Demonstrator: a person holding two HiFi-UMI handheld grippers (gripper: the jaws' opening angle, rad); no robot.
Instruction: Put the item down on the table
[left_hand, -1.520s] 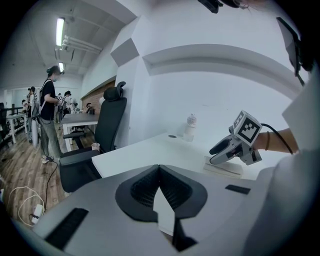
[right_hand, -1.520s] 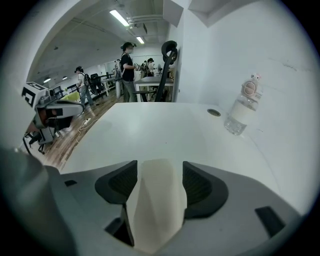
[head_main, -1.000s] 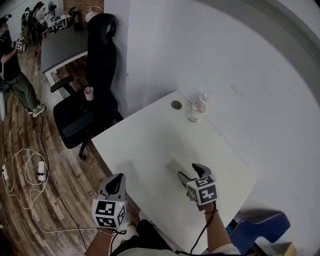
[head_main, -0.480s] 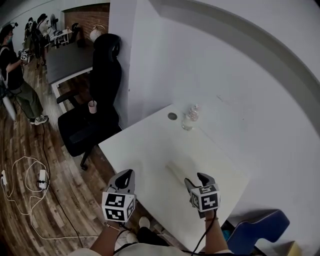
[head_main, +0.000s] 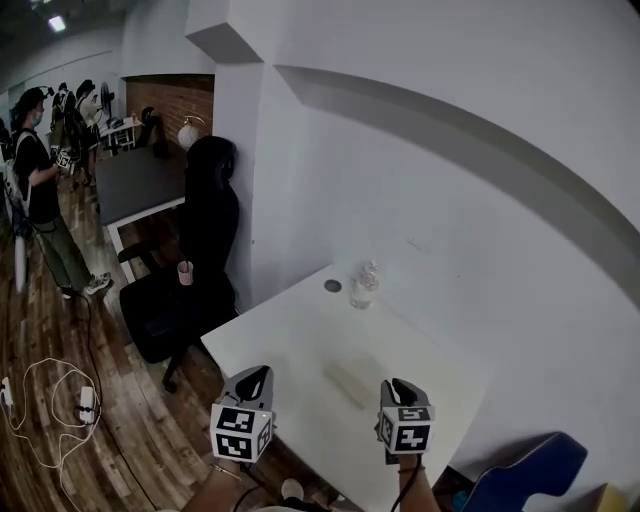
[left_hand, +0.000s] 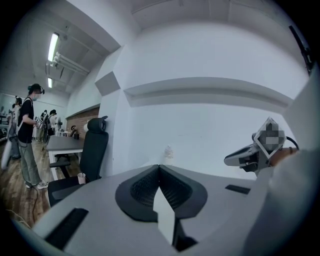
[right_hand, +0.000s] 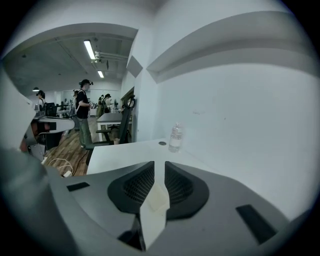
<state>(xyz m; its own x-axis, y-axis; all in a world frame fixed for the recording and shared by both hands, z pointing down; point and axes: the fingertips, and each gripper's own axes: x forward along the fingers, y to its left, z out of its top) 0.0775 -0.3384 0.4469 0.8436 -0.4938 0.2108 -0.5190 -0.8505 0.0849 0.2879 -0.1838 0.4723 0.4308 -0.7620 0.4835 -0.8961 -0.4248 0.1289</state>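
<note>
On the white table (head_main: 290, 335) a pale block (head_main: 352, 383) lay flat near the front edge, free of both tools and roughly between them in the head view. The left gripper (head_main: 254, 373) hovered off the table's front left edge, over the wood floor (head_main: 130, 440), and its marker cube (head_main: 242, 432) faced the camera. In the left gripper view its jaws were pressed together at the tips with nothing between them. The right gripper (head_main: 400, 384) hung above the front right part of the table, just right of the block and not touching it. In the right gripper view its jaws stood only a narrow slit apart, having just been closing, and nothing sat between them. That view did not show the block.

At the far end of the table, close to the white wall (head_main: 450, 230), a clear plastic bottle (head_main: 362, 286) stood upright, and a small dark round disc (head_main: 331, 286) sat just left of it. A black office chair (head_main: 200, 250) stood beside the table's left corner, with a pink cup (head_main: 185, 272) on its armrest. Farther left was a dark desk (head_main: 140, 185), and a person (head_main: 40, 210) in dark clothes stood on the floor beyond it. A white cable (head_main: 45, 385) lay looped on the floor at lower left. A blue object (head_main: 525, 478) showed at the bottom right, past the table's edge.
</note>
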